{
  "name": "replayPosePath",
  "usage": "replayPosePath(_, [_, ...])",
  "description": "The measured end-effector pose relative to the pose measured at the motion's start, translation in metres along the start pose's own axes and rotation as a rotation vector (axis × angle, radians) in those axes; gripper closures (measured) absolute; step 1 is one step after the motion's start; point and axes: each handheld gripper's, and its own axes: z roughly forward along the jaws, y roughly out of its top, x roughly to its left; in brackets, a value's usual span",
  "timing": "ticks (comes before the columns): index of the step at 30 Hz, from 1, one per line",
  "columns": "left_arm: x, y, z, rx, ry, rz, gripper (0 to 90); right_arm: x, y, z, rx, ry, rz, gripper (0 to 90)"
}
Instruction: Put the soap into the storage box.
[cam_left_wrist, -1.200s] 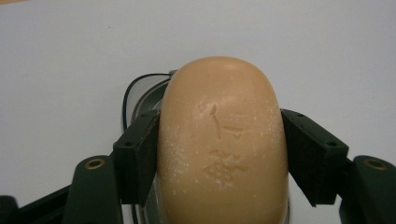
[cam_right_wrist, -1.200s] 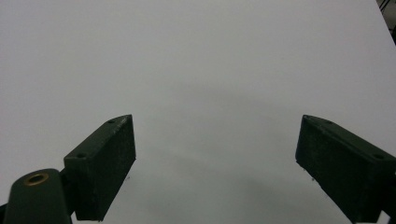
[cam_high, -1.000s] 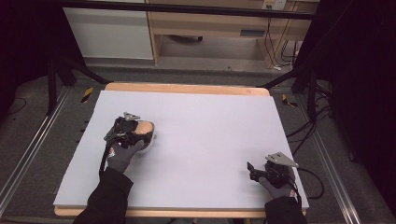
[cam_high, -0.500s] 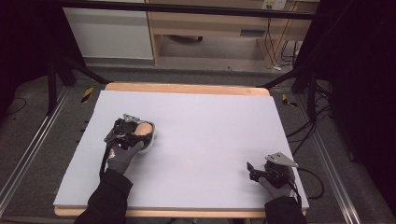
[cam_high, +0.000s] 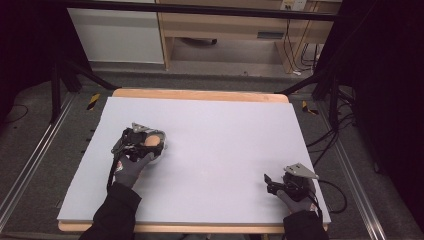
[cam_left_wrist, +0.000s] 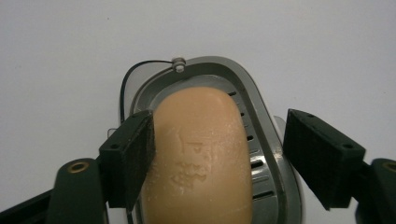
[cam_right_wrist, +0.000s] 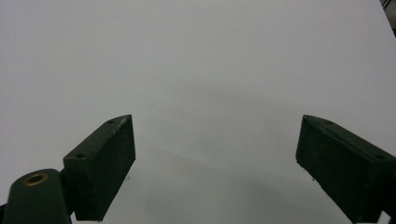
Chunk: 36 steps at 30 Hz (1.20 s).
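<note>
Left gripper (cam_left_wrist: 219, 154) stands over a bar of soap (cam_left_wrist: 198, 158) that lies in a grey soap dish (cam_left_wrist: 261, 140). Its jaws are wide apart and straddle the bar: the jaw at 9 o'clock in the left gripper view sits against the bar's side, or so nearly that contact cannot be confirmed; the jaw at 3 o'clock stands clear of the bar, over the outer rim of the dish. The bar is not clamped.

The soap is tan and oval, lengthwise in the dish. Its upper face carries an embossed mark, worn and flecked with pale residue; the characters cannot be read. No other brand, label or writing is legible on the dish or the grippers.

The dish has a row of drain slots along its 3 o'clock side. A thin dark wire loop (cam_left_wrist: 140, 70) with a small metal fitting sits at its rim near 12 o'clock.

In the high view the left gripper (cam_high: 142, 142), the soap (cam_high: 154, 140) and the dish (cam_high: 161, 148) lie at about 9 o'clock on the white table (cam_high: 225, 130), held by a gloved hand (cam_high: 131, 167).

Right gripper (cam_high: 270, 182) rests near the table's edge at about 5 o'clock, well apart from the soap. Its own view (cam_right_wrist: 215, 163) shows the jaws wide open with bare table surface between them.
</note>
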Motion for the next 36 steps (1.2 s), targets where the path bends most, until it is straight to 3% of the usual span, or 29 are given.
replayPosePath(4, [0.0,-0.002,-0.001,0.006,0.011,0.013,19.4,0.0,0.0,0.0,0.0,-0.001,-0.001,12.0])
replayPosePath(18, [-0.007,-0.005,-0.033,-0.078,-0.073,0.033,18.2,0.0,0.0,0.0,0.002,-0.003,0.002,12.0])
replayPosePath(25, [-0.007,-0.02,-0.046,-0.081,-0.093,0.047,17.5,0.0,-0.001,0.0,0.004,-0.006,0.006,11.9])
replayPosePath(36, [0.006,-0.051,-0.055,-0.07,-0.08,0.059,17.2,-0.001,-0.004,-0.002,0.009,-0.015,0.012,11.4])
